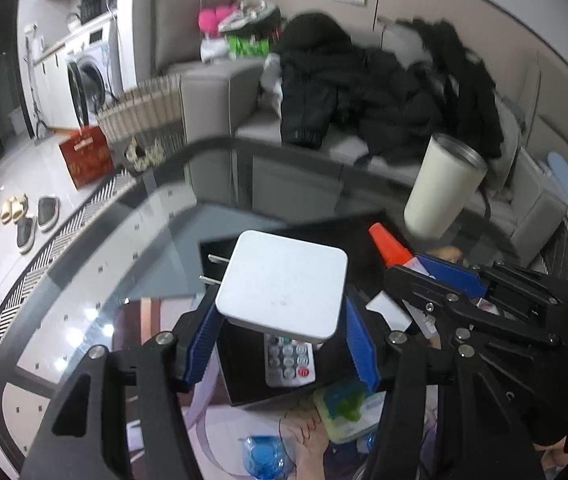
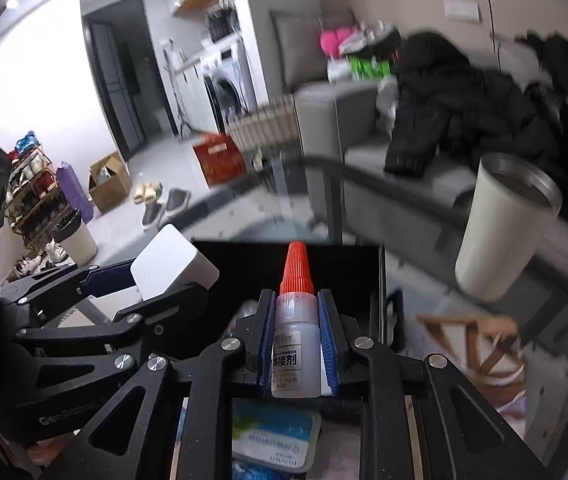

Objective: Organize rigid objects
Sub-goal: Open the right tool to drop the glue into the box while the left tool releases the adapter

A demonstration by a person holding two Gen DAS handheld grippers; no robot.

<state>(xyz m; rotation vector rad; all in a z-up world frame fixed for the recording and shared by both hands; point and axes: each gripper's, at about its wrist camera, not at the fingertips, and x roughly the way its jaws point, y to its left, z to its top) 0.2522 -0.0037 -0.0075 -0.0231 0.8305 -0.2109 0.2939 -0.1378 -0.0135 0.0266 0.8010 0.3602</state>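
Currently your left claw point(image 1: 280, 332) clamps the white charger point(image 1: 284, 284), your right claw point(image 2: 297, 344) the glue bottle point(image 2: 295, 344); crowding over the black tray point(image 2: 363, 264) risks collision.

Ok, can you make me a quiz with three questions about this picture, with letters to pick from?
1. Where does the cream cup stand?
A on the glass table
B inside the black box
C on the sofa

2. What colour is the glue bottle's cap?
A green
B orange-red
C white

3. What is the left gripper doing?
A hanging empty
B holding the white plug block
C holding the remote

Answers: 1 A, it stands on the glass table. 2 B, the cap is orange-red. 3 B, the white plug block sits between its fingers.
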